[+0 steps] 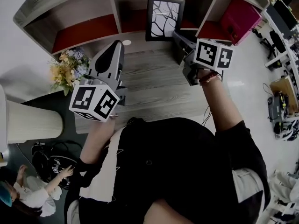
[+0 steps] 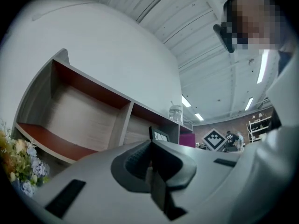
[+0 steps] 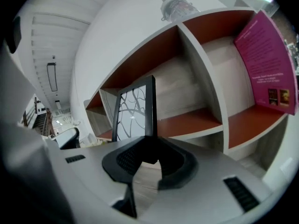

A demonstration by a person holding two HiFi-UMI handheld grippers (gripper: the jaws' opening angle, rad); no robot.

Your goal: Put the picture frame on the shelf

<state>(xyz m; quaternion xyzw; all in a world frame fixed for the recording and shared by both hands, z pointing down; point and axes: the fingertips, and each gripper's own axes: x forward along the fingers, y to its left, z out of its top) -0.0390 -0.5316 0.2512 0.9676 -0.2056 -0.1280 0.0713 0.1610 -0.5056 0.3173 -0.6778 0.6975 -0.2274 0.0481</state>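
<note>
The black picture frame [image 1: 164,17] with a branch drawing stands upright in front of the middle compartment of the wood-and-red shelf [image 1: 88,31]. My right gripper [image 1: 179,37] is shut on the frame's right edge. In the right gripper view that edge [image 3: 150,111] runs straight down between the jaws [image 3: 150,149], with the shelf [image 3: 196,120] behind. I cannot tell whether the frame's foot rests on anything. My left gripper [image 1: 119,46] hovers over the wooden tabletop to the left of the frame, shut [image 2: 150,146] and empty. The frame [image 2: 161,135] shows small beyond it.
A bunch of flowers [image 1: 67,69] stands at the tabletop's left end. A magenta panel [image 1: 240,15] leans in the right compartment. A glass jar [image 3: 175,6] sits on top of the shelf. A white lampshade [image 1: 28,122] and a seated person [image 1: 32,190] are at lower left.
</note>
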